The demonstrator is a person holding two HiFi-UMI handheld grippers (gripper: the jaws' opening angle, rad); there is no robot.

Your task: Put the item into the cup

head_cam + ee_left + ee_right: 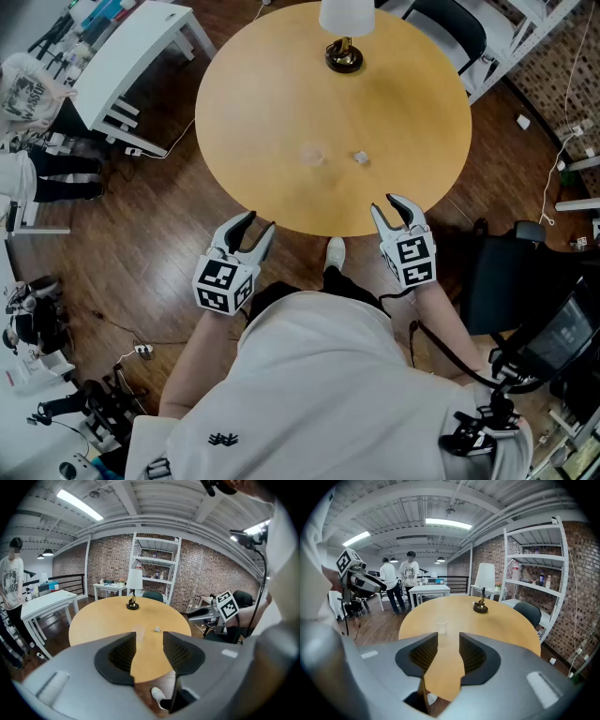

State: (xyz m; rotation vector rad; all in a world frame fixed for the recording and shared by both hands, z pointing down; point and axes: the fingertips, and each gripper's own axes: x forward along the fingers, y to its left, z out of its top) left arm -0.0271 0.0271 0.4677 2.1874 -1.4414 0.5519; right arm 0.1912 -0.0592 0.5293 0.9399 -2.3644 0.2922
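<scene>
Item (361, 157) beyond right hand-held gripper (383, 203)

Surface: round pale-wood surface (281, 103), mostly bare; a broad open run from the near rim to the middle.
Middle: clear plastic cup (312, 157) and small pale crumpled item (361, 157) stand apart, with a strip of bare wood between them.
Far rim: white-shaded lamp on a dark round base (344, 58), well apart from the cup; it blocks only that edge.
Near rim: left hand-held gripper (260, 225) and right hand-held gripper (386, 208) just off the edge, jaws apart and unfilled; bare wood lies ahead of each.
Left flank: white desk (131, 47), well apart from the surface, with a floor lane between.
Right flank: black office chair (511, 272) near the right arm, crowding the outer side.
Far right: black chair (455, 28) close to the rim.
</scene>
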